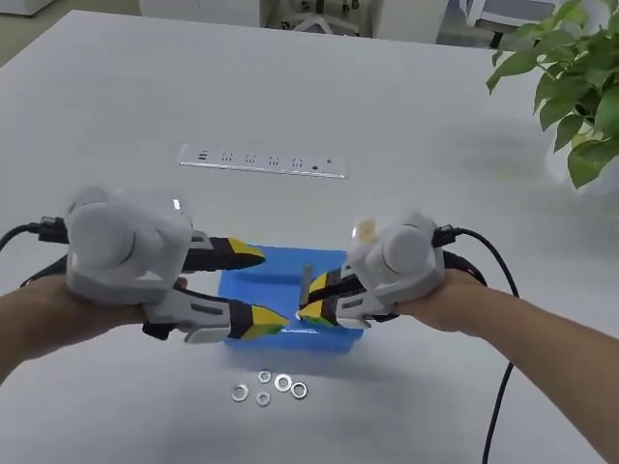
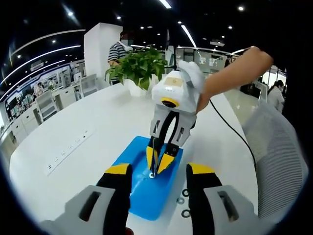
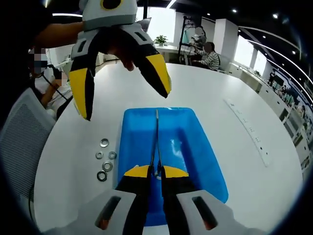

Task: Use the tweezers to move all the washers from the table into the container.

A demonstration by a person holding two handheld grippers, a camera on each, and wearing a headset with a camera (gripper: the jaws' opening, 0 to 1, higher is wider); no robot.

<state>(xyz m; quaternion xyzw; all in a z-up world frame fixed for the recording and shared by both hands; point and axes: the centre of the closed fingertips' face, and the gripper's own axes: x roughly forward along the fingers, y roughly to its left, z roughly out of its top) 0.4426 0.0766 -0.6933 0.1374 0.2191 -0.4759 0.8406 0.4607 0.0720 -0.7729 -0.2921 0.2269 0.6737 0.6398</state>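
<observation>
Right gripper (image 3: 156, 171) clamps slim metal tweezers (image 3: 157, 132), tips over the blue container (image 3: 195, 147); left gripper (image 2: 160, 169) holds its jaws apart. Five small silver washers (image 3: 104, 143) cluster on the white tabletop (image 3: 220, 88) just beside it.

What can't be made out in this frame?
Whether the tweezers hold a washer: tips too small in the right gripper view, behind the right gripper in the head view.
Floor of the container, head view: partly covered by the left gripper.
Some washers, left gripper view: behind its own jaw.
</observation>
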